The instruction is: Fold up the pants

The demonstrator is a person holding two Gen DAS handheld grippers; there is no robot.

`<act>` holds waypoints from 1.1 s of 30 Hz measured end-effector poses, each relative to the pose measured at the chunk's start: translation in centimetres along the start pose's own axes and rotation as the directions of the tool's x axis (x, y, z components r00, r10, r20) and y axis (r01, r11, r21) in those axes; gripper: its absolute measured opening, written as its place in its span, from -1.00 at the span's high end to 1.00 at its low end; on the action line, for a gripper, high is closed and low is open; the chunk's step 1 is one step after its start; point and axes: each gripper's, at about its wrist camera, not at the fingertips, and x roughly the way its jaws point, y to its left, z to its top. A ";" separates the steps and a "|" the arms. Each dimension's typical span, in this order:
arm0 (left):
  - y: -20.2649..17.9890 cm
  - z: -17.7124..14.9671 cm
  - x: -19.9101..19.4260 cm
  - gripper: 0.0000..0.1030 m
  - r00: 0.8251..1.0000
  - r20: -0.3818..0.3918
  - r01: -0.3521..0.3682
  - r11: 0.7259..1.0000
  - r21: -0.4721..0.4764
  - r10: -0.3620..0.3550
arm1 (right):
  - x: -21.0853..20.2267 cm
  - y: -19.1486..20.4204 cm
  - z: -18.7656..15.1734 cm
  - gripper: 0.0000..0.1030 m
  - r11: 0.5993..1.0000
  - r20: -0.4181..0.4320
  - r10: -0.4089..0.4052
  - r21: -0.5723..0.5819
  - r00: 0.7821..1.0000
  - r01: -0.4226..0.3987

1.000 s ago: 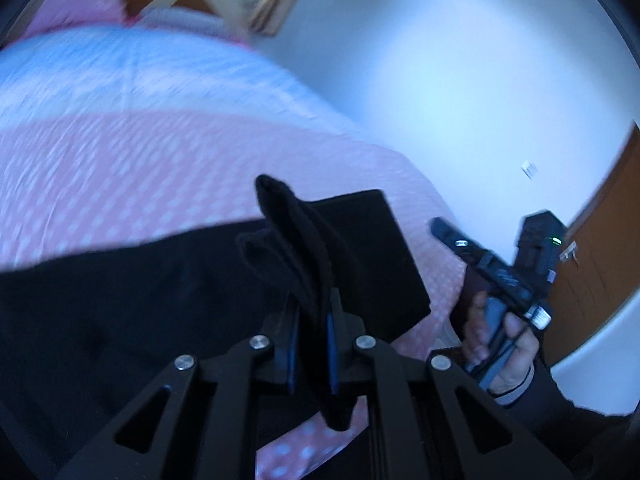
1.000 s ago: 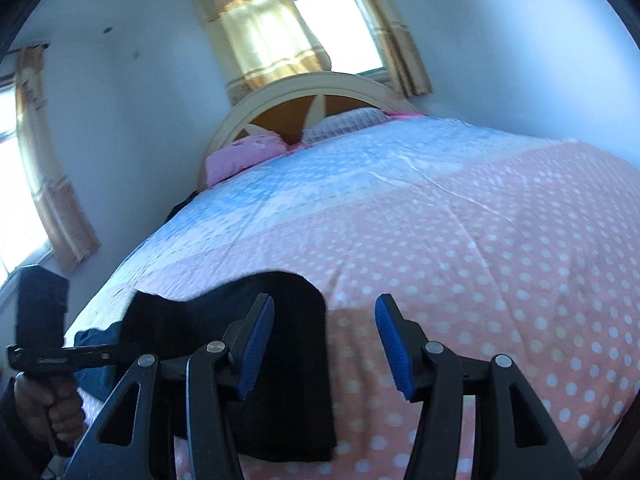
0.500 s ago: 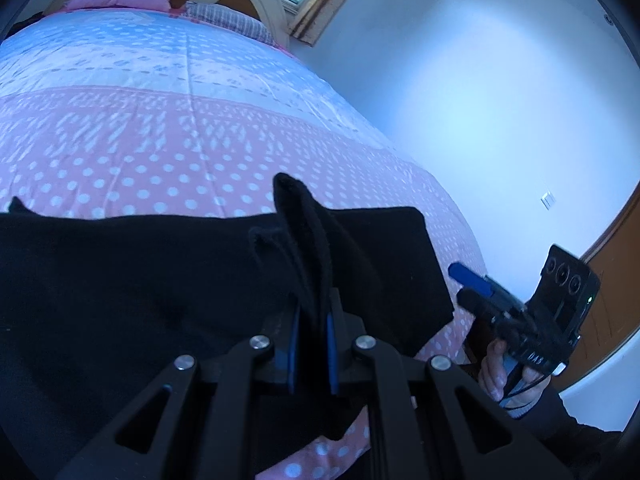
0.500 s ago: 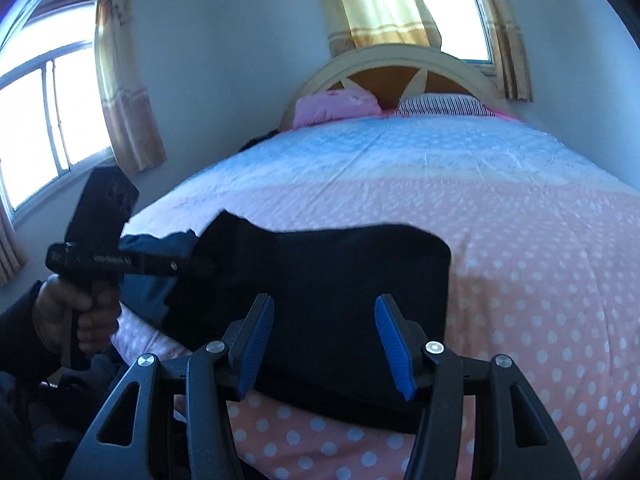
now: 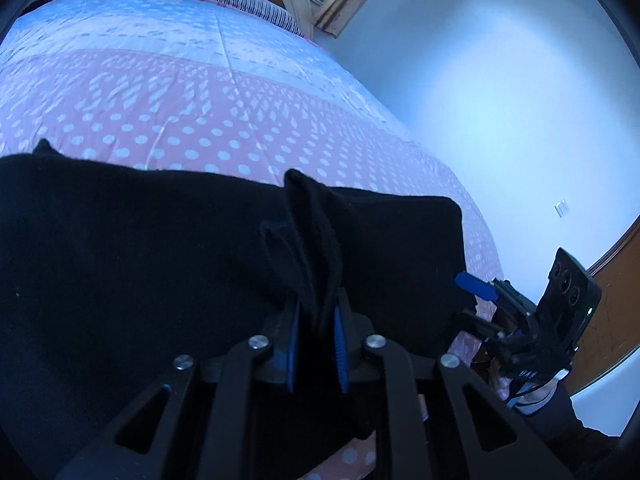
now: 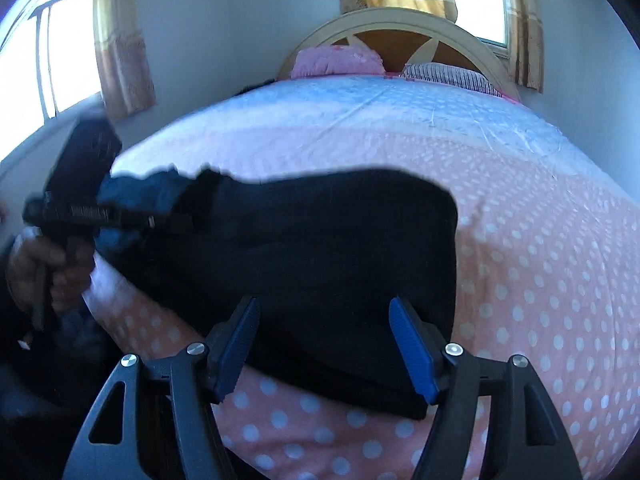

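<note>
Left claw point(image 5: 314, 344) clamped on bunched fold of black pants point(image 5: 160, 264); fabric pinched between blue pads, ridge standing up ahead of tips. Pants lie flat on polka-dot bed point(image 5: 224, 120), near foot edge. Long axis runs across bed, left-right; squared end points right, crumpled end with bluish cloth point(image 6: 140, 196) at left. Right claw point(image 6: 325, 344) agape, holding nothing, poised low at near hem of squared end. Advice: bite both layers at right corner, then lift both claws level, carry fold evenly, avoid dragging quilt.

Polka-dot bed point(image 6: 540, 240), arched headboard point(image 6: 400, 28), curtained windows point(image 6: 52, 60), pale walls point(image 5: 500, 100).
</note>
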 end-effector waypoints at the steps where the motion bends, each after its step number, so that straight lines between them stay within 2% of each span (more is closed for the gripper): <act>1: 0.0 -0.1 -0.2 0.54 1.000 0.005 -0.002 1.000 0.002 0.002 | -0.2 -0.2 0.5 -0.33 1.000 0.019 0.011 0.014 1.000 -0.011; 3: -0.1 -0.2 -0.7 0.45 1.000 0.017 -0.021 1.000 0.008 0.021 | -0.7 -0.6 2.3 -0.34 0.999 0.070 0.025 0.037 0.997 -0.028; 5: 0.0 -0.3 -1.2 0.27 0.999 0.028 -0.032 0.999 0.010 0.032 | 0.2 -1.2 3.6 -0.41 0.998 0.070 0.002 0.056 0.998 -0.006; 6: 0.2 -0.3 -1.5 0.23 0.999 0.034 -0.034 0.999 0.011 0.034 | 1.6 -2.0 4.2 -0.52 0.996 0.032 -0.017 0.086 0.999 0.014; 8: 0.3 -0.5 -2.0 0.22 0.999 0.040 -0.037 0.999 0.011 0.037 | 4.7 -3.7 4.4 -0.52 0.986 -0.078 -0.028 0.161 0.997 0.040; 11: 0.7 -0.7 -3.3 0.18 0.997 0.053 -0.055 0.998 0.013 0.054 | 4.6 -3.1 4.6 -0.52 0.989 -0.040 -0.046 0.141 0.998 0.051; 14: 1.0 -0.8 -5.8 -0.08 0.989 0.104 -0.107 0.993 0.039 0.103 | 2.7 -1.1 5.0 -0.52 0.995 0.010 -0.036 0.093 0.999 0.035; 16: 1.7 -0.8 -7.7 -0.21 0.979 0.137 -0.159 0.986 0.053 0.151 | 1.8 0.7 5.4 -0.52 0.997 0.040 0.008 0.071 0.999 -0.011; 19: 3.4 -0.6 -10.5 -0.29 0.954 0.174 -0.259 0.964 0.062 0.245 | 0.9 5.0 5.7 -0.52 0.996 0.074 0.090 -0.025 0.993 -0.088; 21: 5.1 -0.7 -13.0 -0.36 0.922 0.208 -0.342 0.938 0.049 0.326 | 0.9 8.5 5.2 -0.52 0.981 0.057 0.149 -0.131 0.987 -0.141; 23: 6.7 -0.9 -14.9 -0.36 0.901 0.223 -0.384 0.923 0.013 0.371 | 1.5 10.6 4.7 -0.49 0.964 0.019 0.187 -0.193 0.982 -0.180; 26: 9.5 -1.6 -17.4 -0.36 0.875 0.236 -0.426 0.904 -0.043 0.424 | 3.3 12.6 3.9 -0.06 0.946 -0.061 0.193 -0.254 0.979 -0.202; 28: 11.0 -1.8 -18.2 -0.36 0.855 0.237 -0.456 0.887 -0.075 0.460 | 4.8 12.9 3.2 0.11 0.947 -0.104 0.174 -0.254 0.979 -0.195; 29: 11.8 -1.9 -18.5 -0.36 0.846 0.238 -0.467 0.879 -0.100 0.477 | 5.8 13.1 2.9 0.34 0.950 -0.132 0.157 -0.252 0.979 -0.186; 30: 12.6 -2.0 -18.8 -0.36 0.838 0.235 -0.475 0.871 -0.129 0.492 | 6.5 12.9 2.8 0.55 0.957 -0.142 0.137 -0.238 0.980 -0.168; 31: 13.2 -2.0 -19.1 -0.36 0.834 0.235 -0.474 0.867 -0.155 0.499 | 6.4 12.4 2.9 0.64 0.962 -0.137 0.152 -0.206 0.979 -0.178; 32: 13.8 -2.0 -19.4 -0.36 0.831 0.238 -0.471 0.864 -0.179 0.502 | 6.0 12.1 3.1 0.87 0.963 -0.134 0.181 -0.178 0.974 -0.203; 33: 14.5 -2.1 -19.8 -0.36 0.827 0.239 -0.470 0.859 -0.201 0.509 | 5.3 11.8 3.4 0.88 0.963 -0.120 0.195 -0.165 0.973 -0.214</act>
